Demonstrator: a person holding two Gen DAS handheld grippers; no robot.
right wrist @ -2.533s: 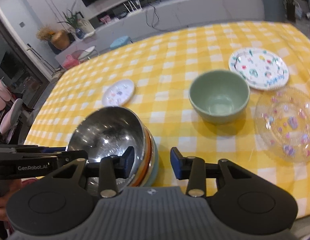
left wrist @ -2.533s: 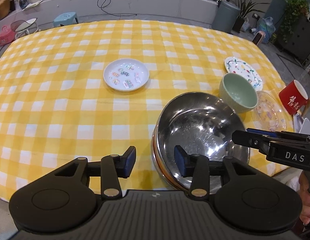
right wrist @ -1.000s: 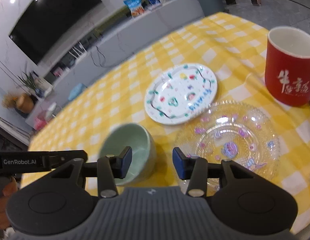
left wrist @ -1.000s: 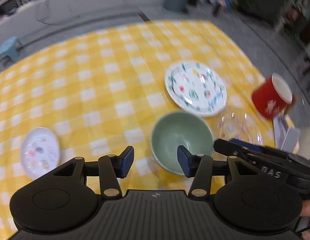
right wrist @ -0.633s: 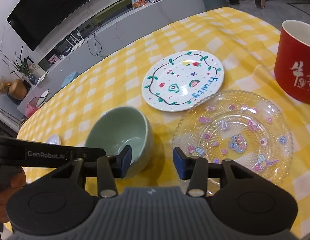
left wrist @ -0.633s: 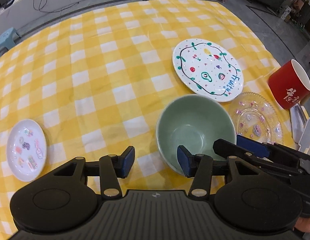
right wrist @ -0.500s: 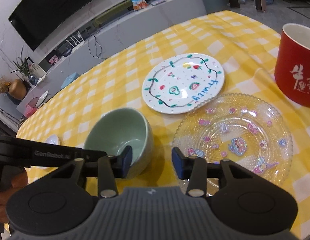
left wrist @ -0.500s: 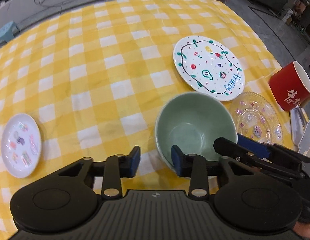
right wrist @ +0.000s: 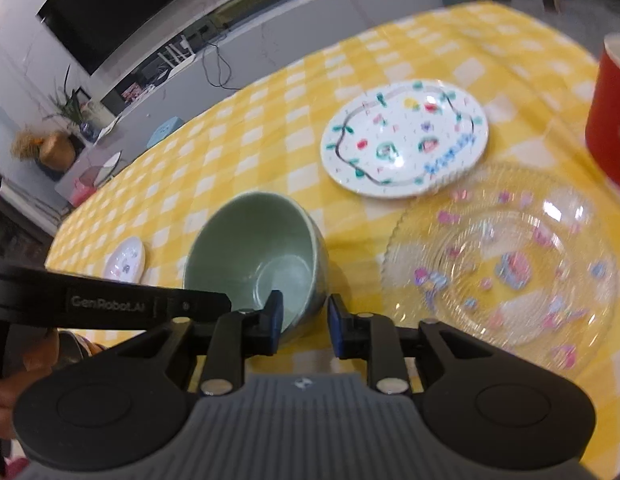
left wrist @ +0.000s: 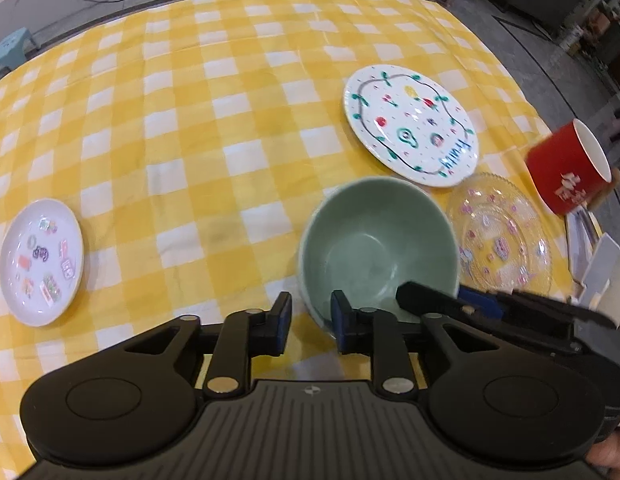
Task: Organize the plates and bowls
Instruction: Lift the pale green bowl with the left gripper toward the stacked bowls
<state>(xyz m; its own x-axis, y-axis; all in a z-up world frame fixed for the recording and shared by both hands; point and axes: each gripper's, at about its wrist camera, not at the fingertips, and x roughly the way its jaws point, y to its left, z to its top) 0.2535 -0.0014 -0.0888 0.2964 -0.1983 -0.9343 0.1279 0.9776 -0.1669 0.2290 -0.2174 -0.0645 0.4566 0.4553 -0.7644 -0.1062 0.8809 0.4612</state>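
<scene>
1. Your pale green glazed ceramic bowl (left wrist: 376,246) sits on the yellow checked desk (left wrist: 190,128), beside the clear glass plate (left wrist: 504,236).
2. Left gripper (left wrist: 308,318) and right gripper (right wrist: 301,319) have just been narrowing; both straddle the rim, but whether either is clamped I cannot tell.
3. It's stiff, slick, breakable: pinch the wall firmly.

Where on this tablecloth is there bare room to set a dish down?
Bare cloth stretches between the small white plate and the green bowl. The side with the painted plate, glass plate and red mug is crowded.
</scene>
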